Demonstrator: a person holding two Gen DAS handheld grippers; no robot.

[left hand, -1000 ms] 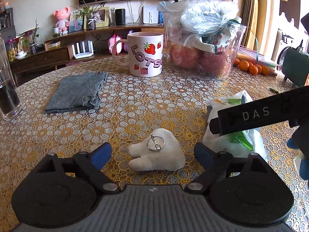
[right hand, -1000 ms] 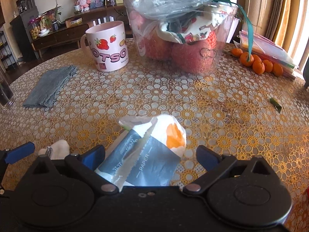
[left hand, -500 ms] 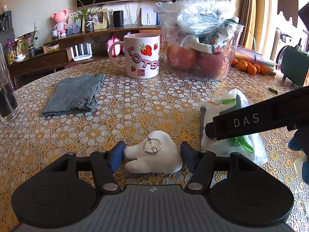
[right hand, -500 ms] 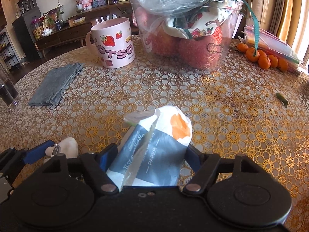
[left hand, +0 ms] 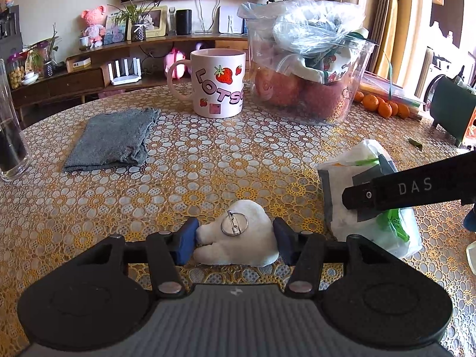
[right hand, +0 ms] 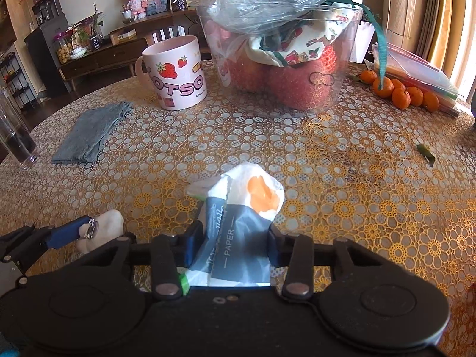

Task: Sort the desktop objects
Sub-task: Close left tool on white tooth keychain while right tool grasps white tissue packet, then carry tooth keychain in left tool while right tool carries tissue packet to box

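- The left tongs [left hand: 235, 239] pinch a white soft toy [left hand: 238, 242] with a metal pin on it; it sits low on the bench [left hand: 208, 160], and whether it touches the cloth cannot be told.
- The right tongs [right hand: 233, 245] pinch a tissue packet [right hand: 238, 232]; its near end is hidden behind their body.
- The left view shows the packet's green corner, with the right tongs' arm crossing it.
- The right view shows only an edge of the toy behind a blue pad.
- Both views show a mug [left hand: 218, 81], a grey cloth [left hand: 113, 136], a tub of fruit [right hand: 279, 50] and oranges [right hand: 401, 92] further back.
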